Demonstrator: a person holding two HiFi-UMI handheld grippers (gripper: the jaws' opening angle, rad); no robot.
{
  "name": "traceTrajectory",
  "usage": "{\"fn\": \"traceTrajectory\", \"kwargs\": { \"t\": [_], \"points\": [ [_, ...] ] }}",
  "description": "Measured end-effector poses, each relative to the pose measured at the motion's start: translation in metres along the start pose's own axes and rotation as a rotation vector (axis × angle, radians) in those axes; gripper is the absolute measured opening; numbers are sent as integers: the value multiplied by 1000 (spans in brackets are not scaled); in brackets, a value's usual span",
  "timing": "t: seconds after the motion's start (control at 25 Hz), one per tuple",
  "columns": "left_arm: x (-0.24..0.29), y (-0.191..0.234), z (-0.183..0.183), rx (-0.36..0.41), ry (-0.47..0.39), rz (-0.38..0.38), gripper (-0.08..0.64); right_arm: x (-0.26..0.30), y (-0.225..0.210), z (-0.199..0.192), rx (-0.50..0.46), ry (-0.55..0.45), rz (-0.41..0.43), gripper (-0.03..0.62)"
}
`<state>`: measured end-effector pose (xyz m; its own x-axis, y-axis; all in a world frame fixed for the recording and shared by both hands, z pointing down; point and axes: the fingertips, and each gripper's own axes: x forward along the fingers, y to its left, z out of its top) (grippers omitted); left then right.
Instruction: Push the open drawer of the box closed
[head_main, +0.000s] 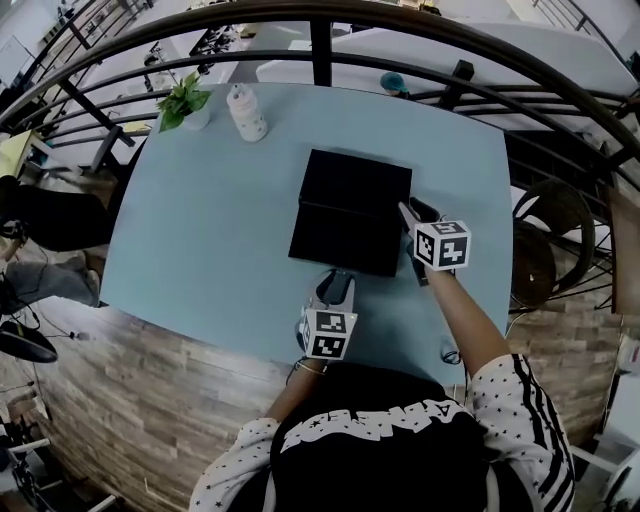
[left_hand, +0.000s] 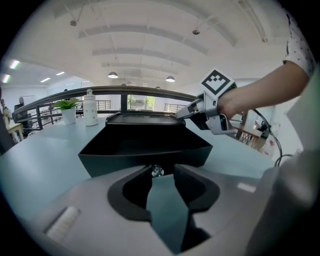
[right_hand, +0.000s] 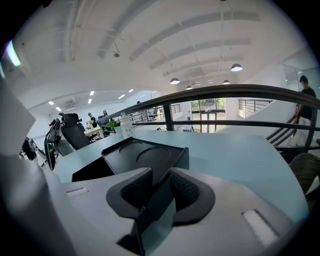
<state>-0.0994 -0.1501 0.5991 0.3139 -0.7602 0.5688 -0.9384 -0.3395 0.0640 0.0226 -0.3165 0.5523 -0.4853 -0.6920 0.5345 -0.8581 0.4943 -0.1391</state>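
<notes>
Black on the pale blue counter (head_main: 200, 230), the box (head_main: 358, 180) lies in the head view with its drawer (head_main: 345, 240) pulled toward the person. The left hand-held gripper (head_main: 338, 280) is at the drawer front, the right hand-held gripper (head_main: 412, 210) at the box's right side. Left gripper view: jaws apart, the drawer's knob (left_hand: 157, 171) at their tips. Right gripper view: jaws parted, astride the box's corner.

We see a pale blue table (head_main: 200, 230) with a rounded far edge. Right of its middle sits a black box (head_main: 358, 185), its drawer (head_main: 345, 237) pulled out toward the near edge. Toward the far left, a plant (head_main: 185, 103) and a white bottle (head_main: 246, 113) stand near each other, well apart from the box.
</notes>
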Motion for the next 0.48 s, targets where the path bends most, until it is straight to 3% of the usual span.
{"fn": "traceTrajectory", "kwargs": {
  "t": [0.48],
  "points": [
    [7, 8, 0, 3, 10, 19, 0, 7, -4, -1, 70, 6, -15, 100]
  ]
}}
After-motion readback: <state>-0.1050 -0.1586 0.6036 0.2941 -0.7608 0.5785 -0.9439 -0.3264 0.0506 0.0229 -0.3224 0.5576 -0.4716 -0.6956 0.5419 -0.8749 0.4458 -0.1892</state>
